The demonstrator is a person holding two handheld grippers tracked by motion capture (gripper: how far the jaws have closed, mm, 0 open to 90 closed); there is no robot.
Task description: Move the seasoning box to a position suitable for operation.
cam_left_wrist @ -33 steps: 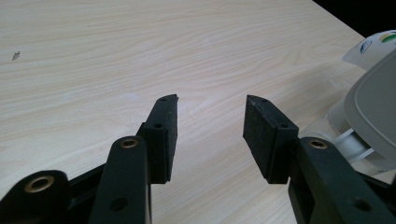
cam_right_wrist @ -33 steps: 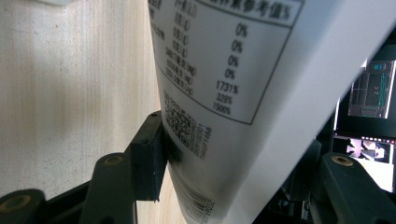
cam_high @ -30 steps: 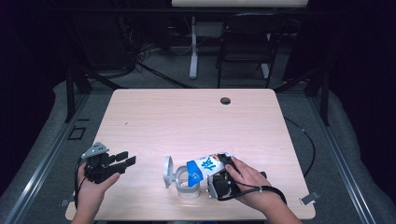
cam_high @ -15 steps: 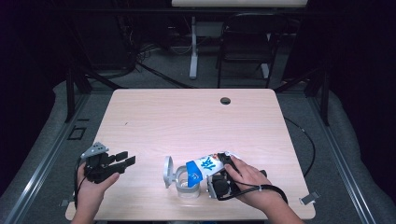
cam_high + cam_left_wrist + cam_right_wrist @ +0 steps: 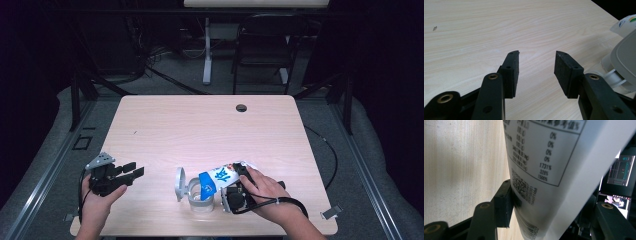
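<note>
Here the right gripper (image 5: 234, 184) has its jaws clamped on a white pouch (image 5: 224, 176) with a blue label, and in the right gripper view the left pad presses flat against the printed back of that pouch (image 5: 544, 167), just beside a block of small code print, while the pouch's far edge runs down toward the right jaw, whose pad is hidden behind it. The pouch fills the gap between the jaws from top to bottom of that view and leans over to the left, so its upper part overhangs the left jaw. In the high view the pouch's lower end points away from the right gripper's jaws, tilted over the mouth of a clear container (image 5: 200, 196), which stands just ahead of the jaw tips; its grey lid (image 5: 179, 183) stands open on the container's far side from the jaws. Whether the pouch touches the container's rim I cannot tell. The left gripper (image 5: 537, 65) has its jaws parted with nothing between them, only the bare wooden table (image 5: 499, 30) showing in the gap. Off to the right of its right jaw, close but apart from it, sits the grey lid (image 5: 625, 60), with a corner of the pouch (image 5: 625, 25) above and beyond it.
</note>
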